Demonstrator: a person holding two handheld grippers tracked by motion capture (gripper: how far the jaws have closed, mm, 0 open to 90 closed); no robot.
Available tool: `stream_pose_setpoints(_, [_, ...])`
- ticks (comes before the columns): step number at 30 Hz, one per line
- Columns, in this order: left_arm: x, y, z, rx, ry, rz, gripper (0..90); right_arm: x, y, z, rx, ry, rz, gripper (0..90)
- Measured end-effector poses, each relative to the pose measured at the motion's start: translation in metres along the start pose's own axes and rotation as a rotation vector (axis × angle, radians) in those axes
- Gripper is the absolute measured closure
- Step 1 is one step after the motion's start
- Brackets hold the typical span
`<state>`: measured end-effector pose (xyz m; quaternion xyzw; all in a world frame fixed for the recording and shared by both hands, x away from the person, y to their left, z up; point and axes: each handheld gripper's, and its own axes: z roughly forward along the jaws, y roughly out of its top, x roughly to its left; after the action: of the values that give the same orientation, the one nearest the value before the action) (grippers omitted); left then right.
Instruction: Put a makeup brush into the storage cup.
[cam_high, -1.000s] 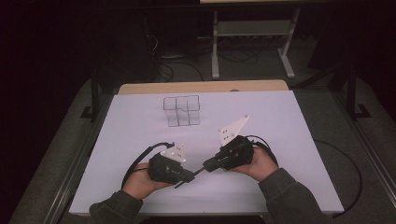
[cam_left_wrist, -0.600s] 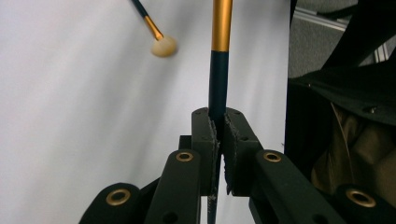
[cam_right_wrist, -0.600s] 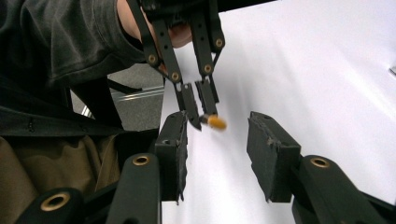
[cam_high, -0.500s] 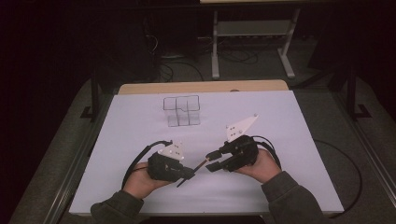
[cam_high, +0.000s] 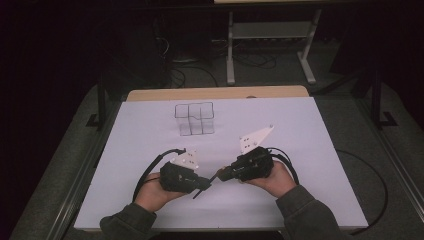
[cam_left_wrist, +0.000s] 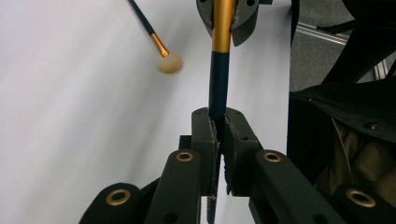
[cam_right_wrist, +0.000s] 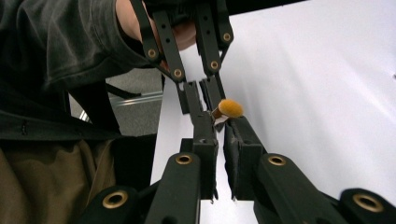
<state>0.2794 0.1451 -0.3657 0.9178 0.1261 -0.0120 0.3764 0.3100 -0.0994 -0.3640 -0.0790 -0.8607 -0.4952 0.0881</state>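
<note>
Pinching the brush (cam_left_wrist: 218, 79) mid-handle with the left claw (cam_left_wrist: 219, 128), clamping its gold collar with the right claw (cam_right_wrist: 218, 120), low over the desk (cam_high: 300, 130). Probably swapping grips. Needing one claw to let go next, then maybe heading for the clear organizer (cam_high: 194, 119) further back.

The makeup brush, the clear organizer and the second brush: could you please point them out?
makeup brush (cam_left_wrist: 218, 79): left gripper view, dark handle.
clear organizer (cam_high: 194, 119): high view, front wall.
second brush (cam_left_wrist: 168, 62): left gripper view, pale head.

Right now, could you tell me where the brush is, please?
The brush is held between both claws, left claw on its dark handle, right claw on its gold part, above the white table.
</note>
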Motion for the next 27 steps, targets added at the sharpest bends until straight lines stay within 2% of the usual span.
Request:
stream_pose_setpoints(14, [0.001,0.004,0.005,-0.021,0.001,-0.007,84.0,-0.001,0.006,0.003,-0.044,0.002,0.008,81.1])
stream_pose_setpoints(22, [0.002,0.005,0.006,-0.04,-0.014,-0.025,83.9,0.001,0.012,0.005,-0.041,0.005,0.01,81.4])
stream_pose_setpoints(27, [0.002,0.003,0.007,-0.057,-0.026,-0.051,83.5,0.001,0.016,0.008,-0.015,0.004,0.007,82.2])
